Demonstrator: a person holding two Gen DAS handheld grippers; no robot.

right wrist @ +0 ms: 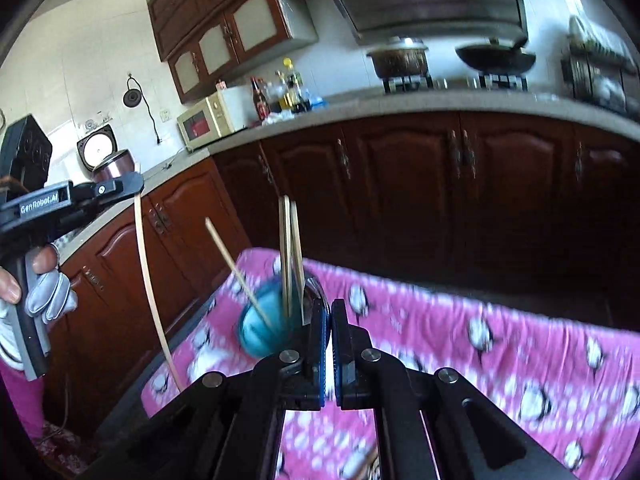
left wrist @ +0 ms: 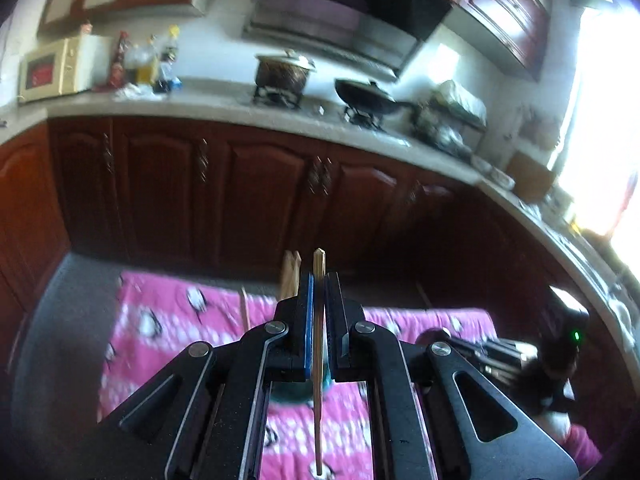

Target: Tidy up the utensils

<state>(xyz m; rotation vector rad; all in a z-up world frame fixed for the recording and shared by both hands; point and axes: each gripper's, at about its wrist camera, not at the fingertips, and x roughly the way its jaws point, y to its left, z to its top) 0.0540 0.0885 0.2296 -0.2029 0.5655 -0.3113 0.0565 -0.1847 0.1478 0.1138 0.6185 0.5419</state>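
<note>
Left hand-held gripper (left wrist: 319, 280): clenched on a single chopstick (left wrist: 319, 320), which runs up between the pads and pokes out past the tips; seen from the right wrist view, that chopstick hangs down long and thin below the jaws.
Cup (right wrist: 266, 320): blue-green, standing on the pink penguin-print cloth (right wrist: 460, 320) that covers the surface, just left of the right gripper's tips; several chopsticks (right wrist: 289, 248) already stand in it, one leaning out to the left.
Right hand-held gripper (right wrist: 327, 312): clenched on a metal utensil whose rounded shiny end (right wrist: 312, 292) shows above the pads; it looks like a spoon, but I cannot be sure.
Step in hand, as I judge it: both utensils are lifted and are to go into the cup.
Doing it well: bring one utensil at a time; line the chopstick's lower end over the cup mouth, hold it near upright, lower it inside before loosening.
Risk: the leaning chopstick may be knocked, or the light cup tipped; keep the two grippers apart.
</note>
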